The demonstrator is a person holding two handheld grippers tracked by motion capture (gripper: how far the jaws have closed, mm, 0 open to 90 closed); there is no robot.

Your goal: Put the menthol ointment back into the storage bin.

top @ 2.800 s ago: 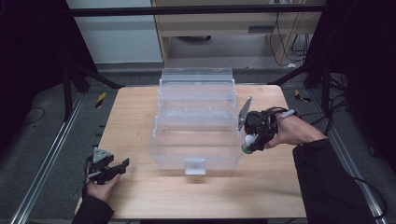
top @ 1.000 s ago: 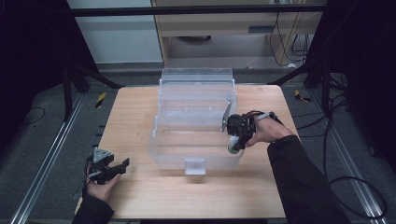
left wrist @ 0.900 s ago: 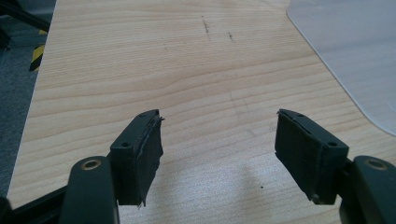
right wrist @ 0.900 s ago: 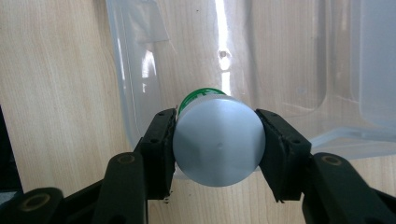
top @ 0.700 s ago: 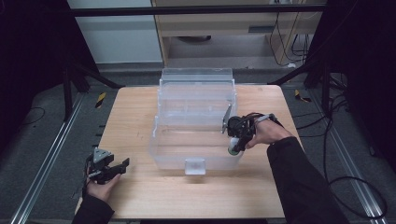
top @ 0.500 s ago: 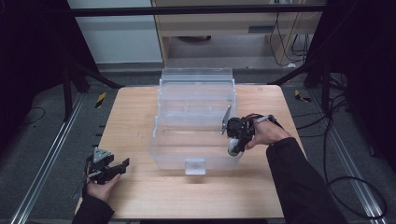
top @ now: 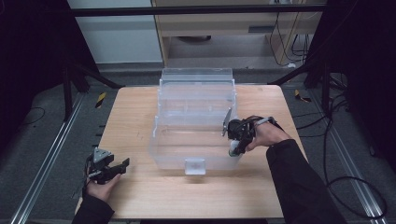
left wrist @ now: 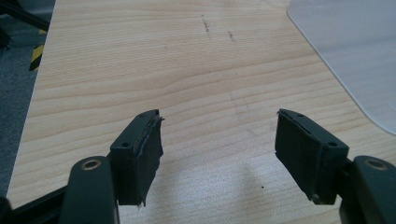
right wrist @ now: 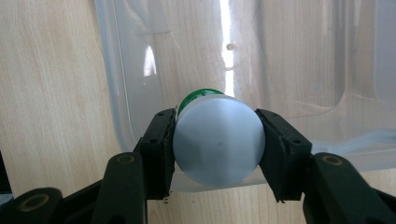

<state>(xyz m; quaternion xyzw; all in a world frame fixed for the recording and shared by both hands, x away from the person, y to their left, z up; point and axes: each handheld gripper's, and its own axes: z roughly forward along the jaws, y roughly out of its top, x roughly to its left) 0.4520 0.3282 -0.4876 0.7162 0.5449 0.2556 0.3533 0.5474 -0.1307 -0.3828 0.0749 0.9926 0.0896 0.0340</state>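
Right claw [right wrist: 217,140]: clamped on a white jar [right wrist: 218,144] with a green band, gripped across its round sides.
White jar: held over the near-right corner of the clear plastic bin [top: 196,116], about 4 o'clock from the bin's middle; in the high view it shows at the bin's right wall [top: 233,150].
Left claw [left wrist: 219,144]: jaws wide apart, nothing between them, over bare bench [left wrist: 140,70] at the 8 o'clock corner.
Clear plastic bin: mid-bench, towards 12 o'clock.
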